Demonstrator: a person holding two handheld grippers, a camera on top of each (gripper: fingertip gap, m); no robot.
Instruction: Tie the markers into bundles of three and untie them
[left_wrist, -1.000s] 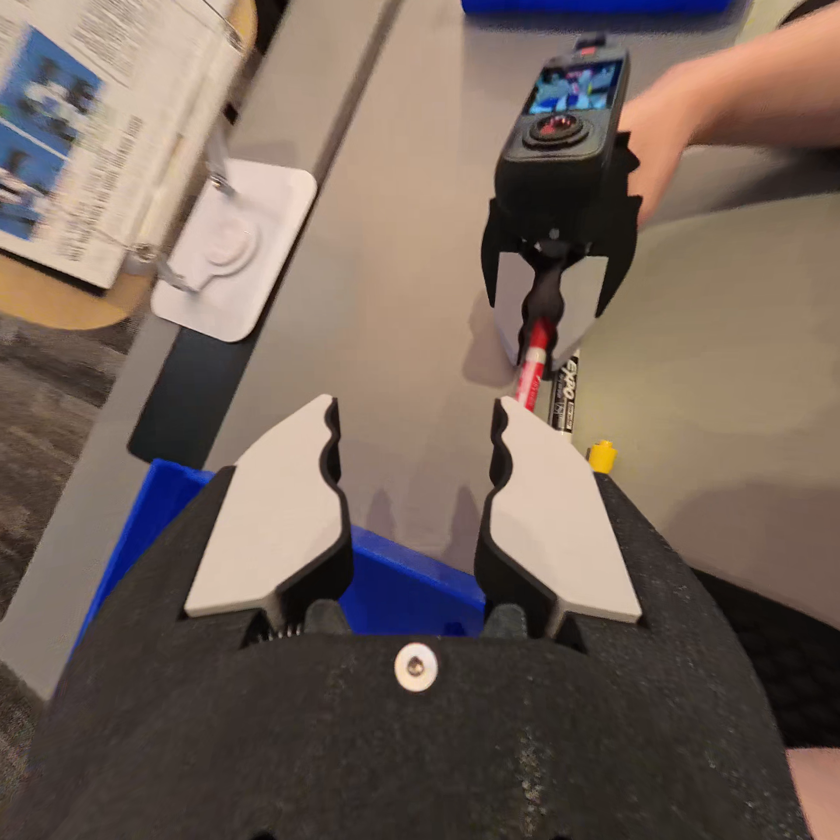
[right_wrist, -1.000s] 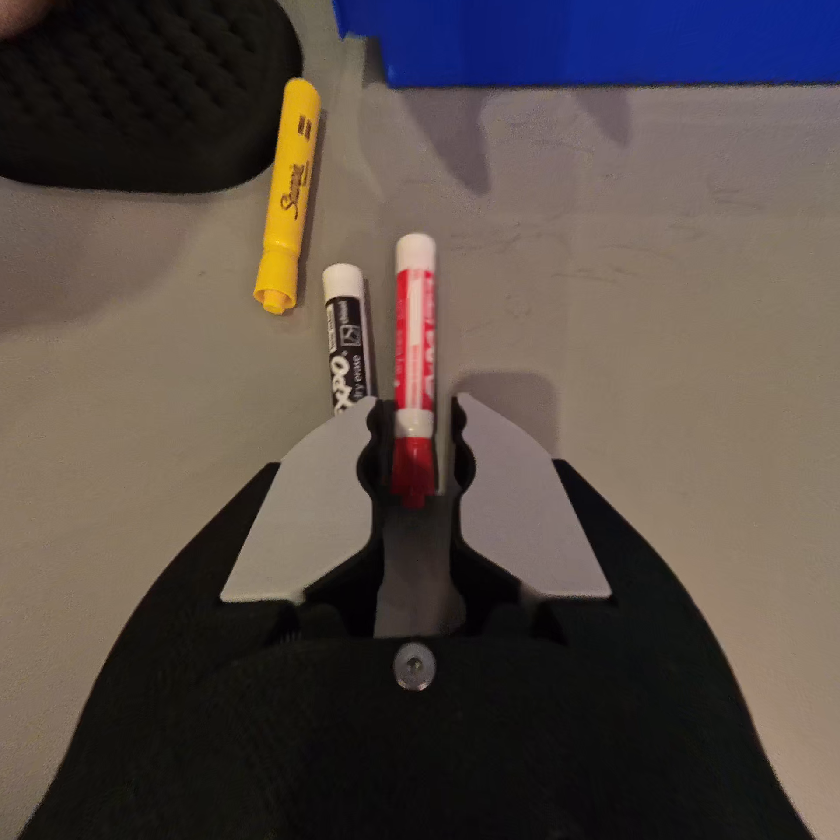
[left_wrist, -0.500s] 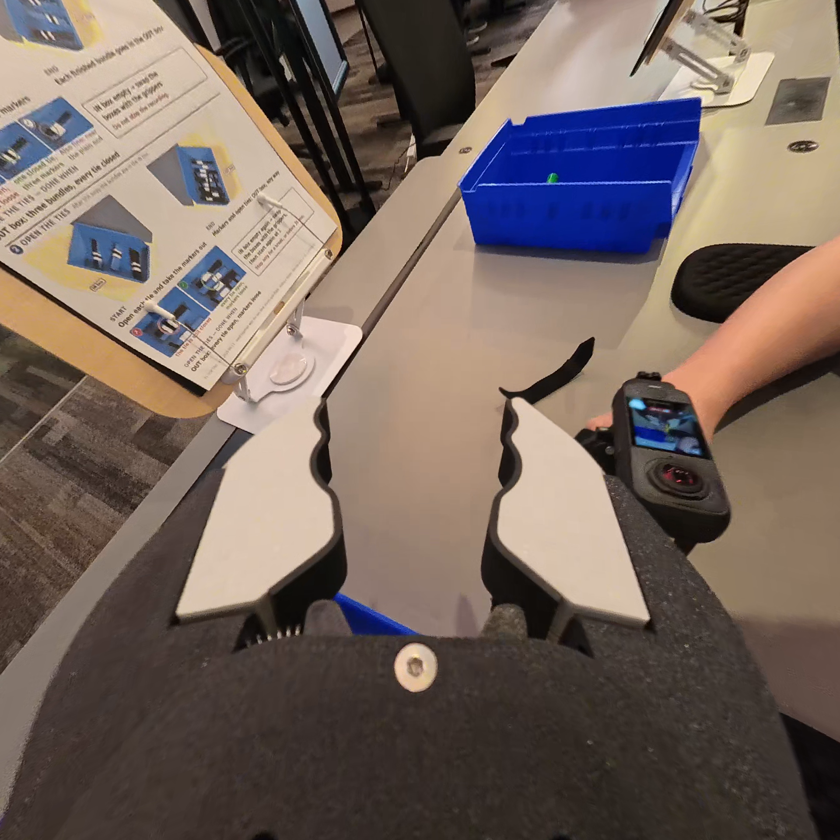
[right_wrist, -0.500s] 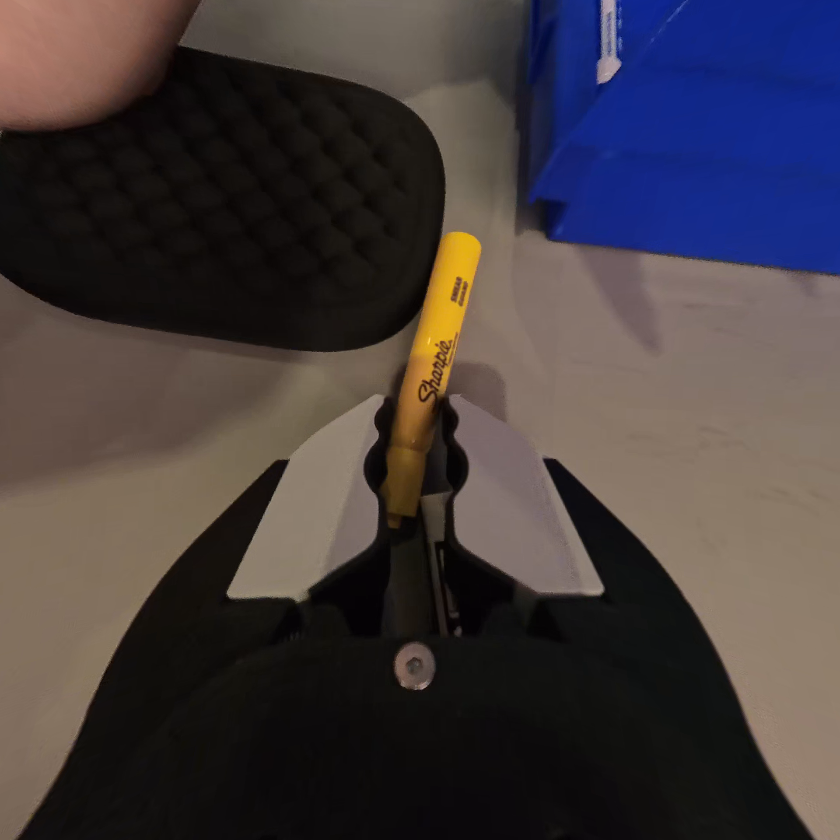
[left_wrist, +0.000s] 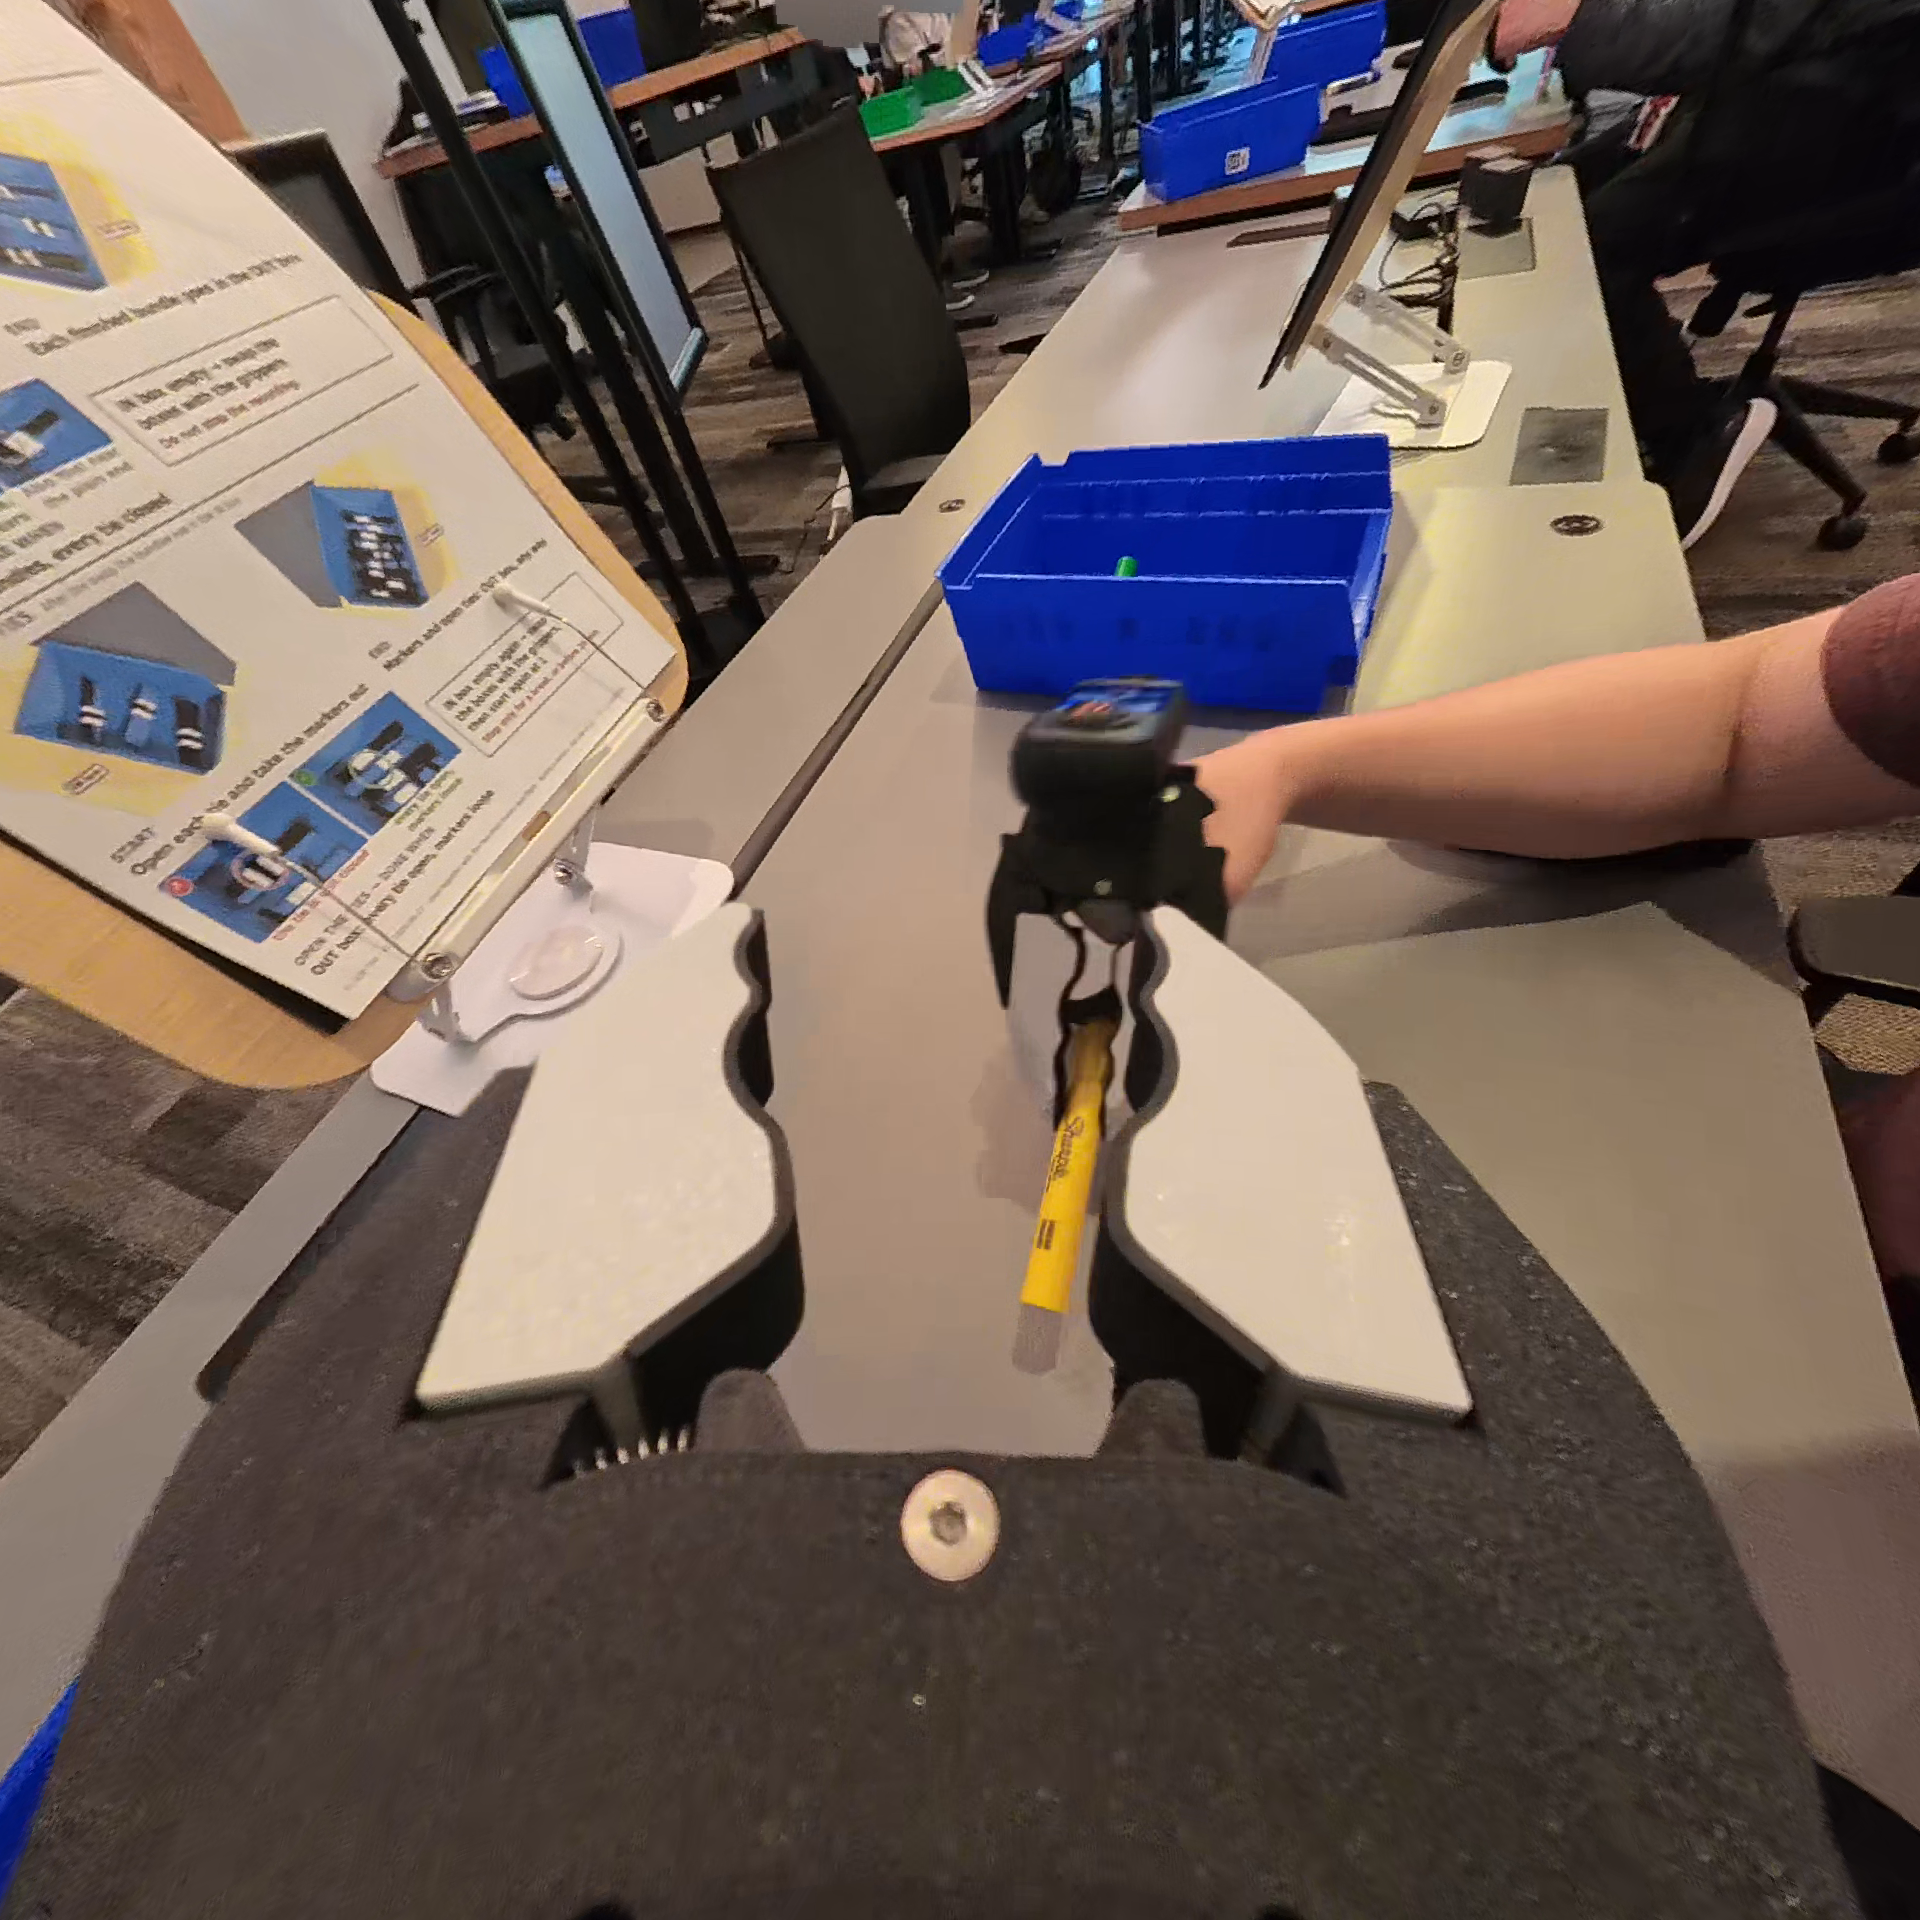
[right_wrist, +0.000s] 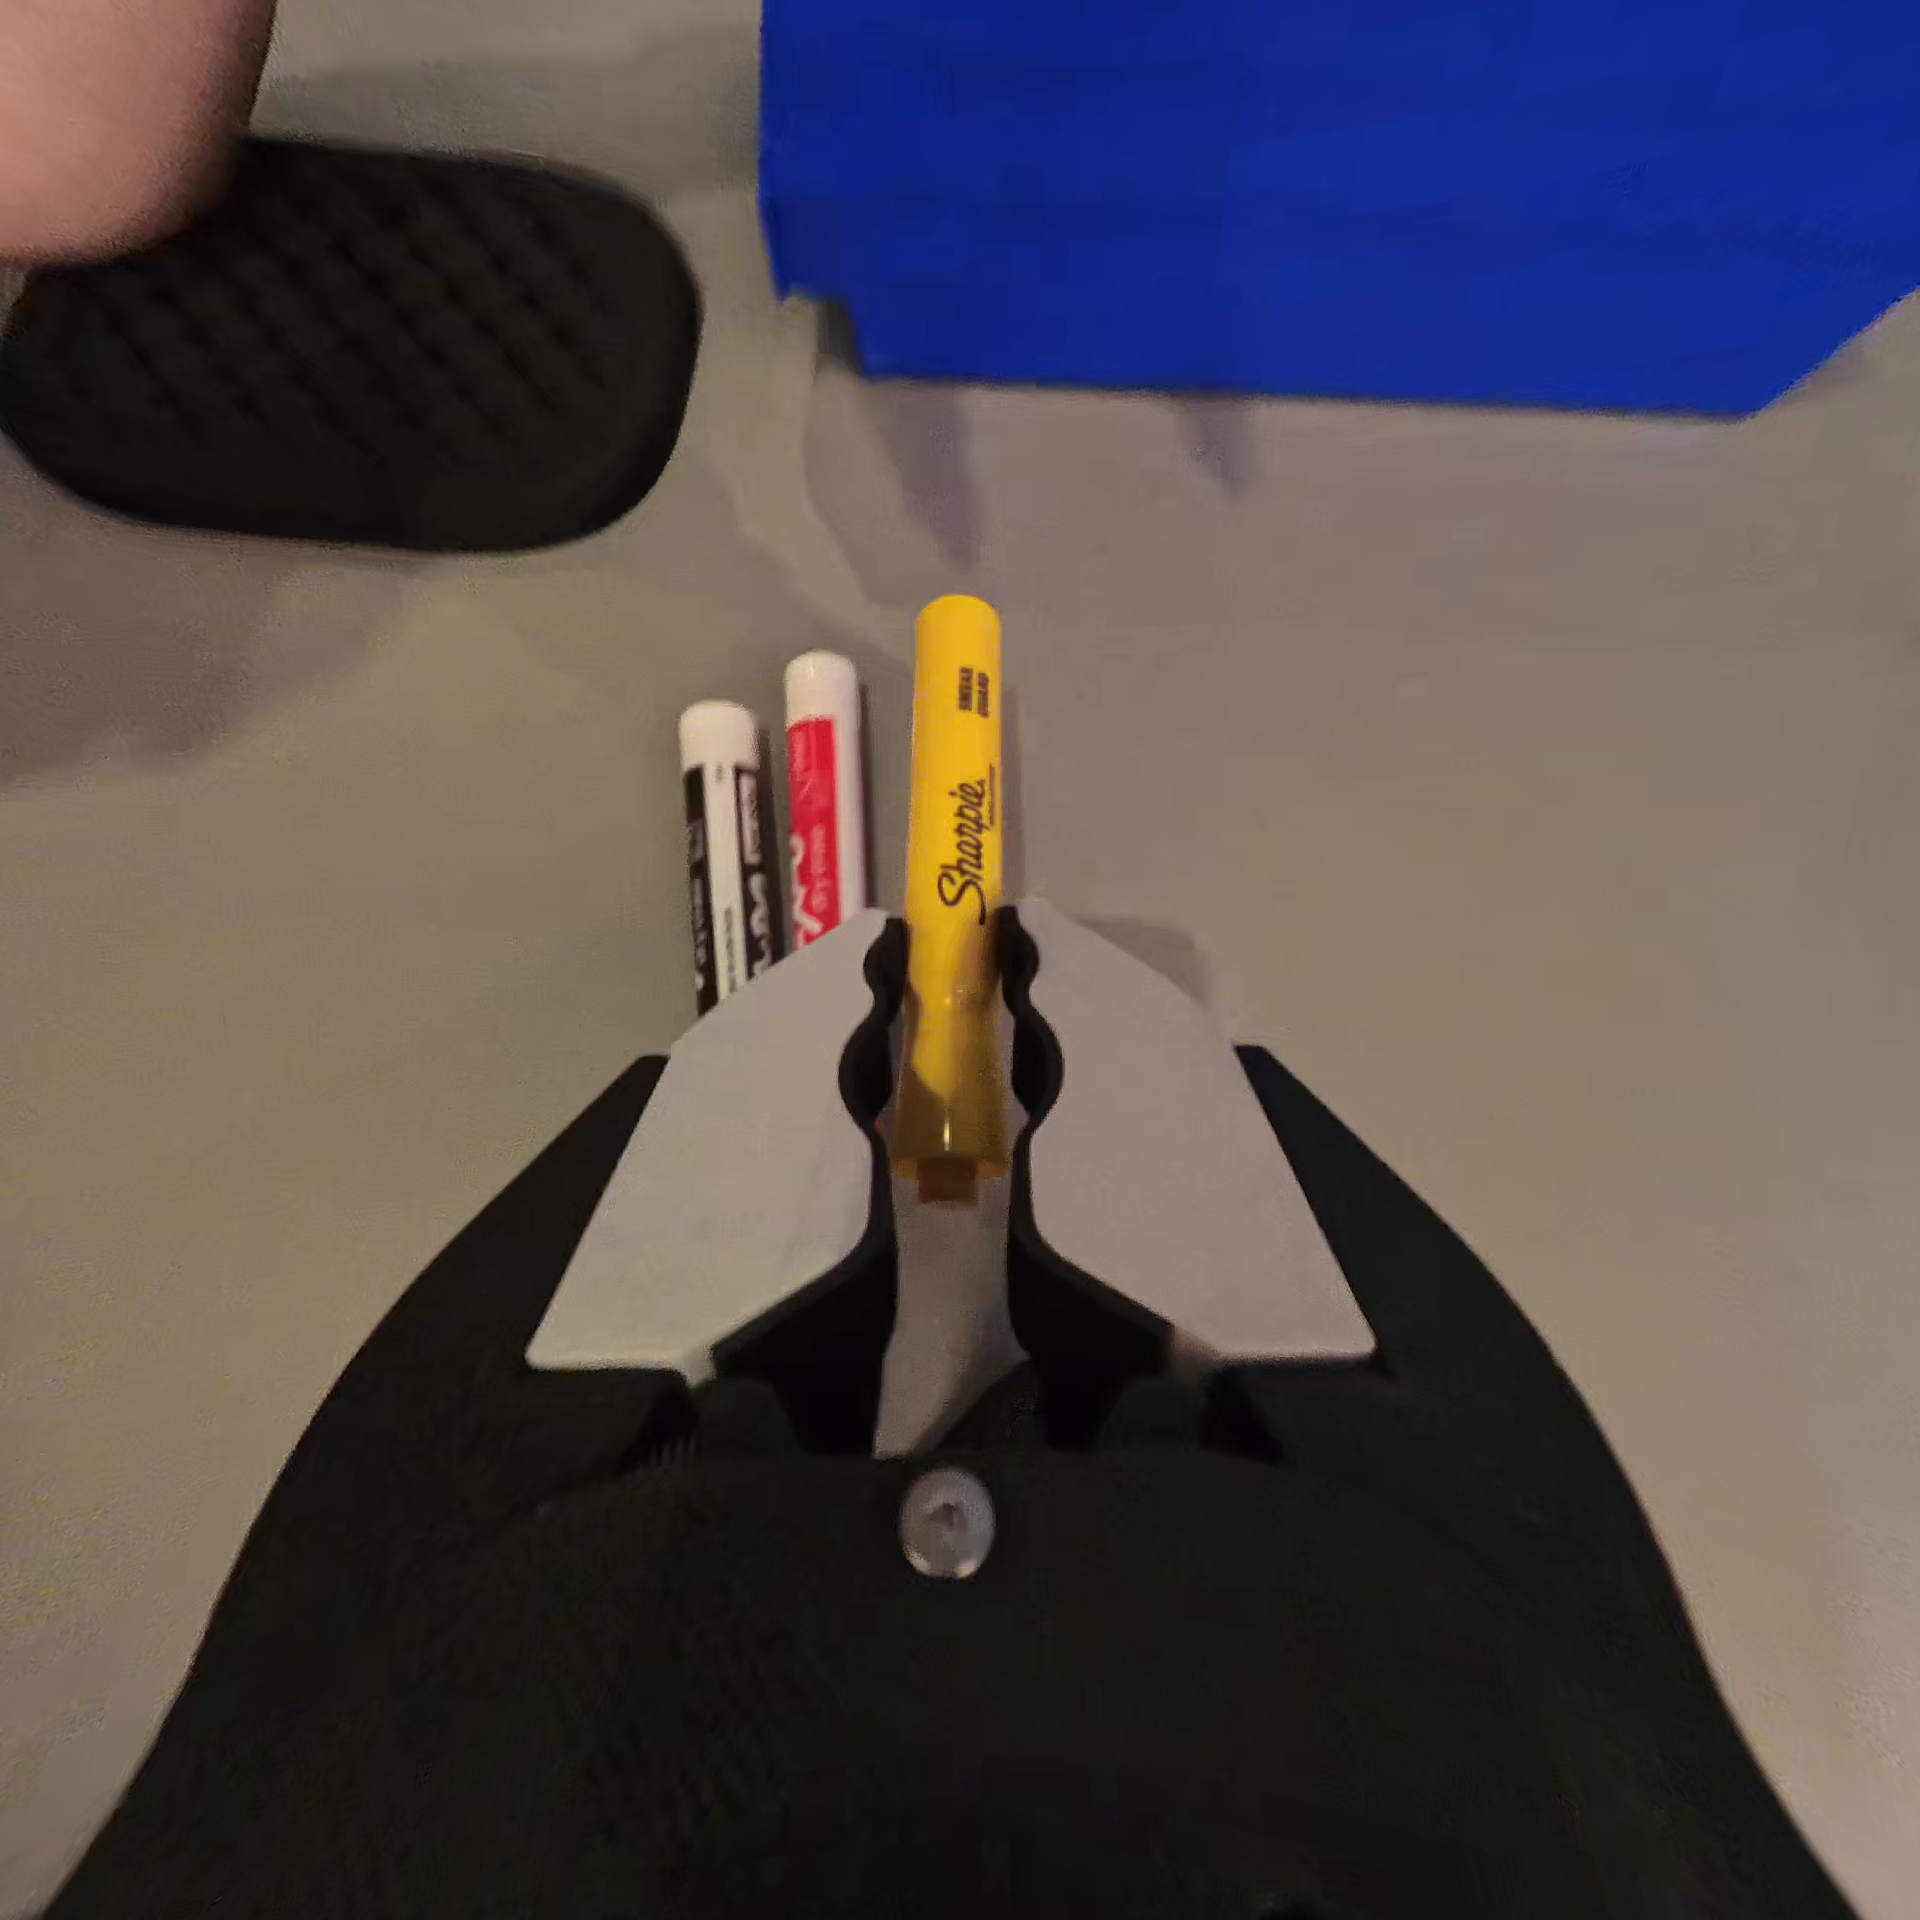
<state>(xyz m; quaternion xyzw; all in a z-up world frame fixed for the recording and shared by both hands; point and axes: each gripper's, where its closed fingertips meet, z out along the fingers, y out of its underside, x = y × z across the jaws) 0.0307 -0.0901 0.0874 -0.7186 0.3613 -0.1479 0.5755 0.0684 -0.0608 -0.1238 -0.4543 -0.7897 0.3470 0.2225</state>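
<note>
My right gripper (right_wrist: 953, 920) is shut on a yellow marker (right_wrist: 956, 790) and holds it low over the grey table, parallel to and just right of a red marker (right_wrist: 821, 800) and a black marker (right_wrist: 722, 831) that lie side by side. My left gripper (left_wrist: 951, 925) is open and empty, above the table. In the left wrist view the right gripper (left_wrist: 1086, 997) points toward me with the yellow marker (left_wrist: 1065, 1164) sticking out between my left fingers (left_wrist: 1278, 1174). The red and black markers are hidden in that view.
A blue bin (left_wrist: 1174, 623) with a green marker (left_wrist: 1125, 566) stands at the far end of the table. Another blue bin (right_wrist: 1330, 187) and a black textured pad (right_wrist: 343, 353) lie beyond the markers. An instruction board (left_wrist: 260, 623) stands at the left; a person's arm (left_wrist: 1507, 748) reaches in from the right. Some 20 cm of space lies between my two pairs of fingers.
My right gripper let go of the red marker, took the yellow one by the black pad and carried it beside the red and black markers. My left gripper tilted up, still open.
</note>
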